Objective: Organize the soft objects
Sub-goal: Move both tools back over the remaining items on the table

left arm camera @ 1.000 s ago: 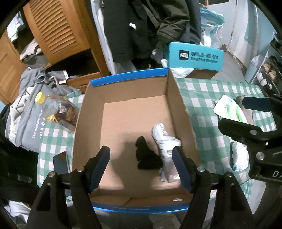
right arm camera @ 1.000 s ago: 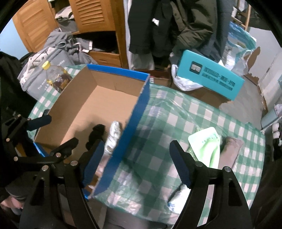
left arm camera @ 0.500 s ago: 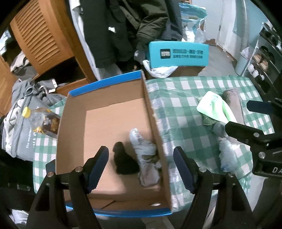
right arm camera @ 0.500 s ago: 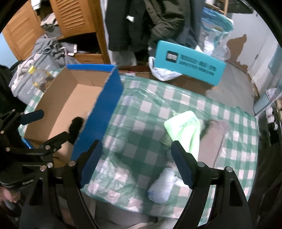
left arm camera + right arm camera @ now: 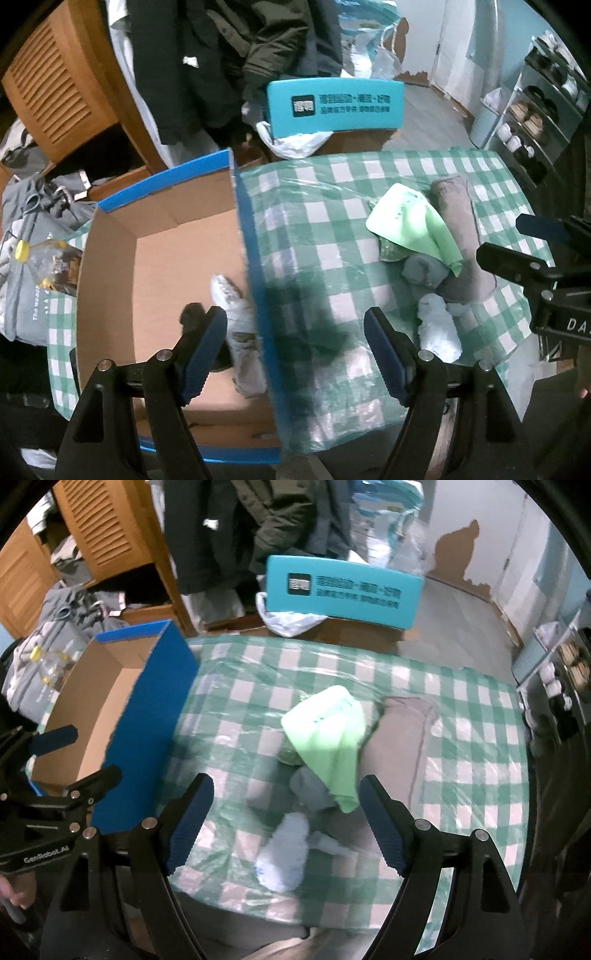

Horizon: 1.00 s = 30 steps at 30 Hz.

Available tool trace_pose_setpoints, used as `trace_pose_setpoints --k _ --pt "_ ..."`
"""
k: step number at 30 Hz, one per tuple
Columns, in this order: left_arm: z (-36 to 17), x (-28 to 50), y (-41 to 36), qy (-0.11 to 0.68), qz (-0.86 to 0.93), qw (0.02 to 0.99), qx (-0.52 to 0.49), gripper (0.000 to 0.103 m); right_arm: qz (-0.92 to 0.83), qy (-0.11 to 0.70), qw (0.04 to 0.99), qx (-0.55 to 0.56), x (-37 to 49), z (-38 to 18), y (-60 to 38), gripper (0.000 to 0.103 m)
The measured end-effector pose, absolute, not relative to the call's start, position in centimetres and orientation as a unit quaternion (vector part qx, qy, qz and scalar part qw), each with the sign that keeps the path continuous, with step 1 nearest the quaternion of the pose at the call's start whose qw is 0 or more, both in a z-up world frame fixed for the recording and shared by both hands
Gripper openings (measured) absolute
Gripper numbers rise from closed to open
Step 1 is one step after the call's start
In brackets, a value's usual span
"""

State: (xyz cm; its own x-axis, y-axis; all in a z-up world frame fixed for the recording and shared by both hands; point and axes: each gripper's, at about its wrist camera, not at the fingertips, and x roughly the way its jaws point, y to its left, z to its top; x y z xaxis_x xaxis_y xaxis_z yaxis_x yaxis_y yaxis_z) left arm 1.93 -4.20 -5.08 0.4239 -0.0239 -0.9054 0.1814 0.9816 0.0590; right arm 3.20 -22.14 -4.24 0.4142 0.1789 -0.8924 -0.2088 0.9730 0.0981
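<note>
An open cardboard box with blue outer walls (image 5: pixel 251 236) (image 5: pixel 144 716) sits at the table's left. Inside lie a black sock (image 5: pixel 192 314) and a grey-white rolled sock (image 5: pixel 240 325). On the checked cloth to the right lie a light-green cloth (image 5: pixel 413 218) (image 5: pixel 328 734), a taupe rolled towel (image 5: pixel 461 236) (image 5: pixel 399 746), a grey sock (image 5: pixel 424 269) (image 5: pixel 310 790) and a white sock (image 5: pixel 439 328) (image 5: pixel 284 853). My left gripper (image 5: pixel 295 350) is open and empty above the box's right wall. My right gripper (image 5: pixel 284 819) is open and empty above the white sock.
A plastic bottle with a yellow cap (image 5: pixel 44 258) lies left of the box. A teal carton (image 5: pixel 332 103) (image 5: pixel 343 587) stands behind the table. Clothes hang at the back, a grey garment pile (image 5: pixel 29 221) is at left, shelves (image 5: pixel 535 110) stand at right.
Both grippers have moved to the right, away from the box interior and toward the pile of soft things on the cloth. Both stay open and empty.
</note>
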Motion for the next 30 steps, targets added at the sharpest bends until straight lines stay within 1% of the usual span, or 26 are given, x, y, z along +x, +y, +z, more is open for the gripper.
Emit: trace_pose_setpoints --k 18,20,22,30 --pt "-8.6 2.4 -10.0 0.570 -0.093 0.810 0.102 0.078 0.075 0.548 0.833 0.012 3.0 -7.2 -27.9 0.081" --pt "-8.9 2.5 -10.6 0.573 -0.098 0.807 0.103 0.079 0.069 0.552 0.831 0.013 3.0 -7.7 -28.5 0.081" --pt "-9.3 2.7 -11.2 0.577 -0.103 0.804 0.101 0.082 0.062 0.557 0.828 0.016 3.0 -8.2 -29.1 0.081" --pt "-11.4 3.4 -13.5 0.601 -0.119 0.786 0.083 0.082 0.045 0.568 0.821 0.025 3.0 -9.6 -30.9 0.081"
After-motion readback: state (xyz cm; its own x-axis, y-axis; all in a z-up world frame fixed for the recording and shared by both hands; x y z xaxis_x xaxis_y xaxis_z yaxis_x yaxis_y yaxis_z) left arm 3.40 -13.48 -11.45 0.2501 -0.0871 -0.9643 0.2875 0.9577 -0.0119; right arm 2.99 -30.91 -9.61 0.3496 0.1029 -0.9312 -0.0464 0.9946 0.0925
